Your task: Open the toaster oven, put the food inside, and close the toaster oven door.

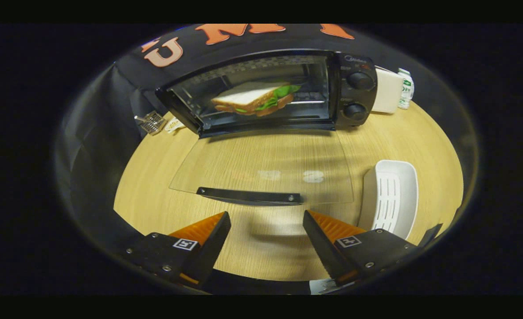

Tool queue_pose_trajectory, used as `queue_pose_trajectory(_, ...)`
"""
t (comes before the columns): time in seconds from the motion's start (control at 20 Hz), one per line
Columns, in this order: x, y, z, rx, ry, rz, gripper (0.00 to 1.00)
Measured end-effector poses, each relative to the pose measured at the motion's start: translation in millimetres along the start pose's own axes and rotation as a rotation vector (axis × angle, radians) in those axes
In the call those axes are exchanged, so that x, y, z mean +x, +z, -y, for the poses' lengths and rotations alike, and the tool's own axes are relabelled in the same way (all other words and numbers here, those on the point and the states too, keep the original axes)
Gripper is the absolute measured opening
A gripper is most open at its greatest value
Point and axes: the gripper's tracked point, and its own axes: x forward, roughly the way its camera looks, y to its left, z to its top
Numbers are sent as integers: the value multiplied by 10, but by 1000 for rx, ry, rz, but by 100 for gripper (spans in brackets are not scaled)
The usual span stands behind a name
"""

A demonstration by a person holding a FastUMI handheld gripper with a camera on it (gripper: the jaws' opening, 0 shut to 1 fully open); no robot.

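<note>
Pale wood grain runs across the table (283,257) under us, with black cloth hung as the wall behind it. We see the sandwich (253,98) already lying on the rack inside the toaster oven (270,91), far beyond the fingers and well apart from them, so we judge the loading step done and only the closing left. That would explain why the glass door (261,170) is folded flat down toward us: it had to be out of the way for the food to go in, and it now rests level over the table with its dark handle (249,196) at the near edge. Our gripper (267,230) holds nothing; its fingers stand wide apart and empty, just short of that handle, which lies slightly ahead of the gap between them and a little toward the left finger. We think this spread suits coming in under the handle's edge to lift the door. Outward from there, a white tray (391,197) sits beside the right finger, empty as far as we can tell. Two knobs (358,95) mark the oven's right side, with a white box (388,91) just past them.
</note>
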Motion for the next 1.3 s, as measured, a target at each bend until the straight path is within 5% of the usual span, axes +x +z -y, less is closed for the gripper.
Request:
queue_pose_trajectory(0.5,86,92,-98,-70,-1,-3,98)
queue_pose_trajectory(0.9,-452,1087,-231,-266,-39,224,97)
queue_pose_trajectory(1.3,-402,1822,-166,-195,-67,288,98)
